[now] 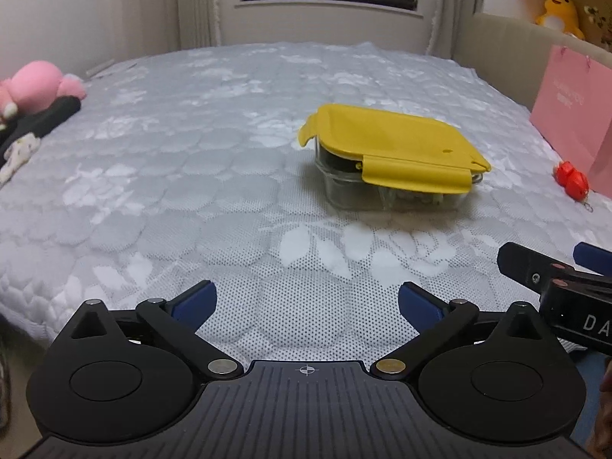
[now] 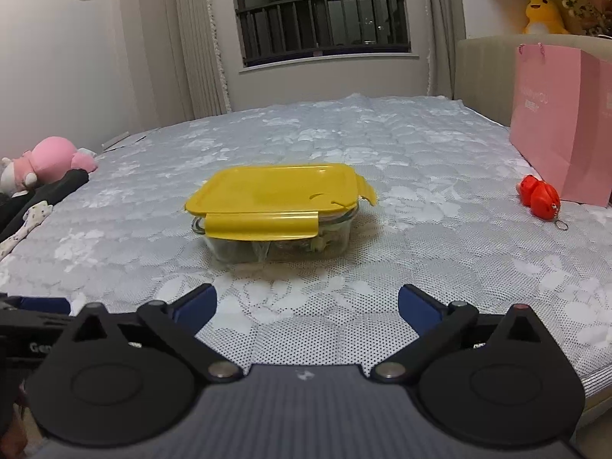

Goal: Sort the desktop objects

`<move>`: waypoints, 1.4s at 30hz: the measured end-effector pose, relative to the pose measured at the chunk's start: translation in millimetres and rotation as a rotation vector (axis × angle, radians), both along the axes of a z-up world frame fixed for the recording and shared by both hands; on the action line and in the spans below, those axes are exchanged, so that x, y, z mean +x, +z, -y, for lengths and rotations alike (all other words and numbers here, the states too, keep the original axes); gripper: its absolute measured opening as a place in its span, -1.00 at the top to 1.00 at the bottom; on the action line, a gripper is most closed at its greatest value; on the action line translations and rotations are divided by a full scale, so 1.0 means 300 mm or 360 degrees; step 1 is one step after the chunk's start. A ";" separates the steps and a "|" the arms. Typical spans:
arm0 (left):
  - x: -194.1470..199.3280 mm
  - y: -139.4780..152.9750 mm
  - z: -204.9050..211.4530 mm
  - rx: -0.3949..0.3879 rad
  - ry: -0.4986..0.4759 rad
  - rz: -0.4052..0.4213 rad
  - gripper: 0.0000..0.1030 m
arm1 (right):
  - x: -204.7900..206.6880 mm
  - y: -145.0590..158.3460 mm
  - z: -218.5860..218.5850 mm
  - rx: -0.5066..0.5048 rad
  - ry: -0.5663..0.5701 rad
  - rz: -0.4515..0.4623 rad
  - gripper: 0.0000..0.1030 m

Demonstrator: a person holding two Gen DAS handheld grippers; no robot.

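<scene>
Hovering both tools over the near edge of the bed [image 1: 191, 176], nothing between the jaws of either. Left hand-held gripper [image 1: 307, 298] standing spread wide and empty; right hand-held gripper [image 2: 307, 300] likewise spread and empty, its tip also showing at the right border of the left wrist view.

Noting the task's thing: glass food container [image 2: 283, 246] resting mid-bed on the quilted cover, well ahead of both tools, offset to the right of the left one and roughly centred before the right one. Yellow lid [image 2: 275, 187] sitting on top; in the left wrist view the lid appearing tilted or not fully seated, front clip flap [image 2: 262, 225] hanging down over the near wall, a second flap sticking out at one end. Contents looking like small mixed items, too blurred to identify.

Judging handling: glass body probably heavy, rigid, slick and breakable; lid plastic, somewhat flexible, likely to lift off if pulled alone. Soft mattress offering little firm backing, so expecting the container to rock or sink under a push. Favouring a two-sided hold on the short glass walls below the lid rim, one tool each end, rather than pinching a flap.

Also lying about: red keychain toy [image 2: 539, 197] beside a pink gift bag [image 2: 562, 122] at right, pink plush toy [image 2: 53, 157] at left.
</scene>
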State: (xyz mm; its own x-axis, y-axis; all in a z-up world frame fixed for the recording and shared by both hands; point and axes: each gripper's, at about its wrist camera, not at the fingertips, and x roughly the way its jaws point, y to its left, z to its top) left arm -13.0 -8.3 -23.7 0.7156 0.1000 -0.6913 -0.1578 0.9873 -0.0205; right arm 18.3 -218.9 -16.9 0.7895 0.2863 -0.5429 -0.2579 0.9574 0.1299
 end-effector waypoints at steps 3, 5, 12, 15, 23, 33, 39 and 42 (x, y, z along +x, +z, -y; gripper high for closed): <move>0.002 -0.006 0.005 0.0000 0.0011 -0.0011 -1.00 | 0.009 -0.006 0.012 0.0016 -0.0032 -0.0015 -0.98; 0.008 -0.010 0.009 0.0012 0.0016 -0.0018 -1.00 | 0.020 -0.012 0.021 0.0029 -0.0058 -0.0036 -0.99; 0.033 -0.033 0.024 0.0059 0.0006 -0.0034 -1.00 | 0.079 -0.033 0.027 -0.0021 -0.0216 -0.0223 -0.99; 0.040 -0.035 0.025 0.0040 -0.0003 -0.0018 -1.00 | 0.092 -0.035 0.034 -0.0010 -0.0183 -0.0278 -0.99; 0.063 -0.009 0.023 0.0016 0.0002 0.0009 -1.00 | 0.097 -0.013 0.000 -0.0099 -0.0163 -0.0235 -1.00; 0.098 0.028 0.000 0.0009 0.0042 0.0041 -1.00 | 0.154 0.002 -0.007 -0.0057 -0.0159 -0.0307 -0.99; 0.122 0.004 0.003 -0.0026 0.0026 -0.0021 -1.00 | 0.159 0.007 -0.017 -0.0117 -0.0177 -0.0277 -1.00; 0.135 -0.002 0.001 -0.0034 0.0035 -0.0034 -1.00 | 0.166 0.012 -0.010 -0.0118 -0.0183 -0.0272 -0.99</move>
